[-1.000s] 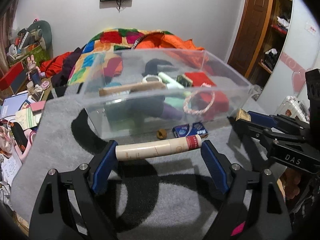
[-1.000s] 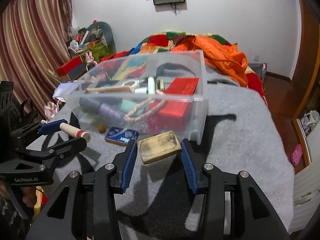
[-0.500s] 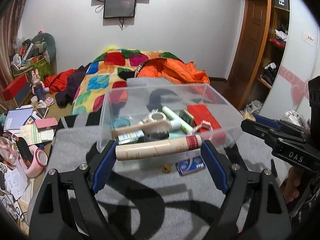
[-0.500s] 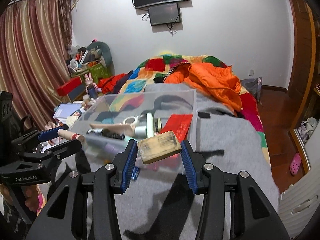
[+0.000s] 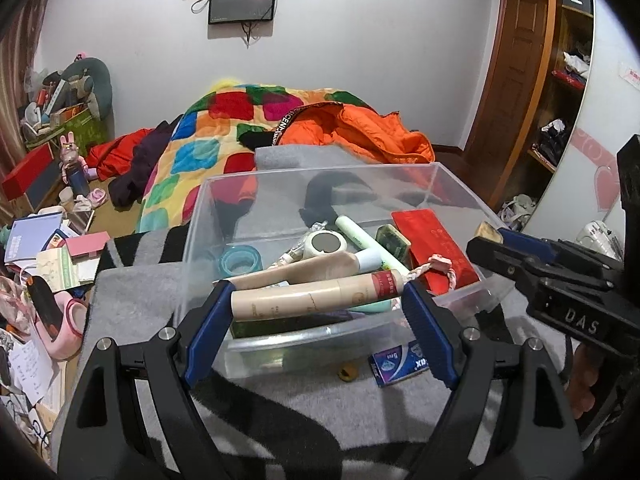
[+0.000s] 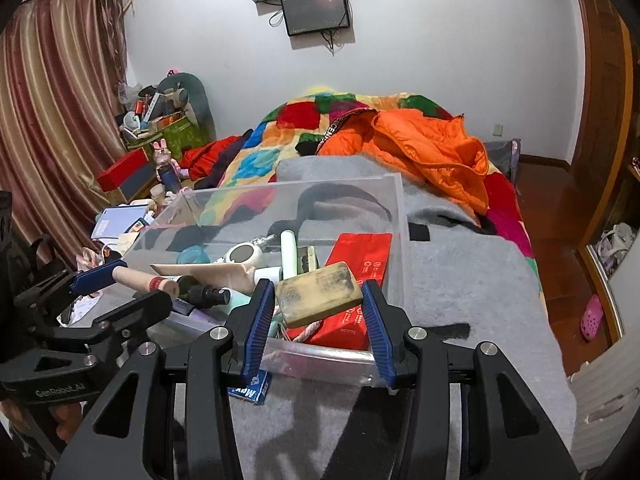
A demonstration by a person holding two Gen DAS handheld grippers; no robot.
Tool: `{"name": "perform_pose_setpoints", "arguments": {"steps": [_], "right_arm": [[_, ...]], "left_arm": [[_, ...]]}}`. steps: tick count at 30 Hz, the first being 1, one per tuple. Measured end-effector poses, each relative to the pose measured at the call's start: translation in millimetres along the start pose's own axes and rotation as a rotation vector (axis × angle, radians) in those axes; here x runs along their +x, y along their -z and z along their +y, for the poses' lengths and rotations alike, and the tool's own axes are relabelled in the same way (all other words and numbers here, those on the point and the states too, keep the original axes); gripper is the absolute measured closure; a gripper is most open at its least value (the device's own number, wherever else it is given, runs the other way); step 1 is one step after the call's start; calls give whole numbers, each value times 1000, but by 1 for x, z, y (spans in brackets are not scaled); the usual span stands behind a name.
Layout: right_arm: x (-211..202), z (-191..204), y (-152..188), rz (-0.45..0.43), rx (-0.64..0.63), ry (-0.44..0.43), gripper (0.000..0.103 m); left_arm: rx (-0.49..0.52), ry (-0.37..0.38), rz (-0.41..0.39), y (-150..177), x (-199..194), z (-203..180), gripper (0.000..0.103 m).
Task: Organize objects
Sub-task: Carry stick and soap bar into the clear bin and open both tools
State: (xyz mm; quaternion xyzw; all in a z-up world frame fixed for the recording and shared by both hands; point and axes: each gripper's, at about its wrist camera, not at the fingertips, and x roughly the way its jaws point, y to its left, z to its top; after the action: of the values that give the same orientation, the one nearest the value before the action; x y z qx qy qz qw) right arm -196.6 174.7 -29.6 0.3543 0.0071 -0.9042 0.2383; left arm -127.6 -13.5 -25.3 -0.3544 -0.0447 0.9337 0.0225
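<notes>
My left gripper (image 5: 318, 306) is shut on a beige tube with a red band (image 5: 316, 298), held crosswise above the near rim of a clear plastic bin (image 5: 460, 196). My right gripper (image 6: 318, 300) is shut on a worn tan block (image 6: 318, 294), held over the bin's near right corner (image 6: 400, 216). The left gripper and its tube also show in the right wrist view (image 6: 144, 280). The bin holds a red packet (image 5: 434, 248), a green tube (image 5: 360, 236), a round white case (image 5: 324, 244), a teal tape roll (image 5: 240, 262) and other items.
The bin sits on a grey blanket (image 6: 460, 280) on a bed. A blue packet (image 5: 398, 364) and a small brown object (image 5: 347, 373) lie on the blanket in front of the bin. A colourful quilt and orange jacket (image 6: 420, 148) lie behind. Clutter covers the floor at left (image 5: 44, 256).
Both grippers have risen with their objects, from blanket level in front of the bin to above its near rim. I now look down into the bin.
</notes>
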Motion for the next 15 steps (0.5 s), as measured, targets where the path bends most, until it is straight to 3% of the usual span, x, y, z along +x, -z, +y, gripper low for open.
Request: {"name": "perform_pose_setpoints", "arguments": {"steps": [9, 15], "right_arm": [[7, 7, 2, 17, -28, -21, 62], [4, 13, 4, 32, -49, -27, 56]], "left_arm": [[-27, 52, 20, -2, 12, 1, 19], [-25, 45, 29, -2, 8, 1, 9]]}}
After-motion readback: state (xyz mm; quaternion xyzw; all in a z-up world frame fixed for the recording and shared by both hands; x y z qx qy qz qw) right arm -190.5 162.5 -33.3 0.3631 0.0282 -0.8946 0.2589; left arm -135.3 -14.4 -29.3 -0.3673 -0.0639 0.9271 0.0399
